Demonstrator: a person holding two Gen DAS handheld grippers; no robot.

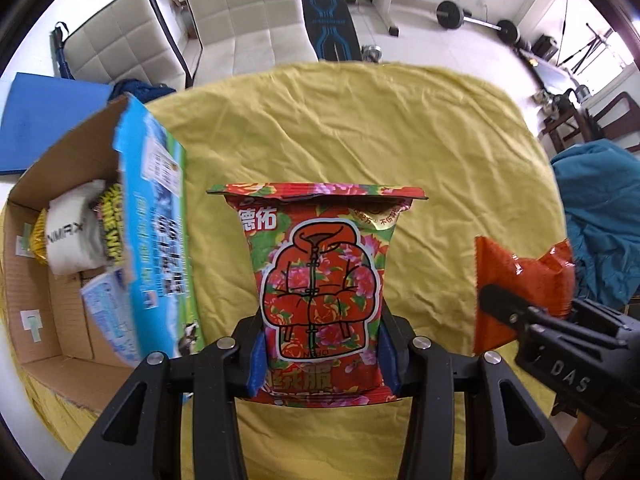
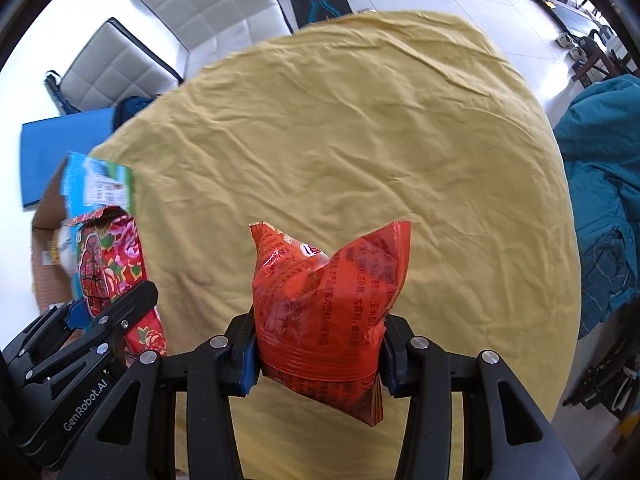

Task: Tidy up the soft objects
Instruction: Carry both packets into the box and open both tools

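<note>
- Bottom centre of the left wrist view: the left gripper [image 1: 322, 354] is clamped tight on the lower part of a red floral-print plastic snack packet with a padded-jacket drawing [image 1: 320, 280], blue pads pressing both its sides; the packet stands upright in the middle of the frame, above the cloth.
- Bottom centre of the right wrist view: the right gripper [image 2: 318, 354] is squeezed onto a crinkled plain orange-red foil snack bag with small printed text [image 2: 328, 304], its top corners splayed like two ears.
- Each view catches the other gripper: the orange-red bag sits at the right edge of the left view, the floral packet at the lower left of the right view.
- Beneath both, a wrinkled yellow cloth covering the round tabletop [image 1: 360, 128] fills the centre.
- Left side of the left view: an open brown cardboard box with a blue printed flap [image 1: 52, 320], holding a white soft pack with grey lettering [image 1: 70, 232] and other packets.
- Upper left: cream quilted padded chairs [image 1: 240, 12] on the white floor.
- Top right: barbell weights [image 1: 448, 14].
</note>
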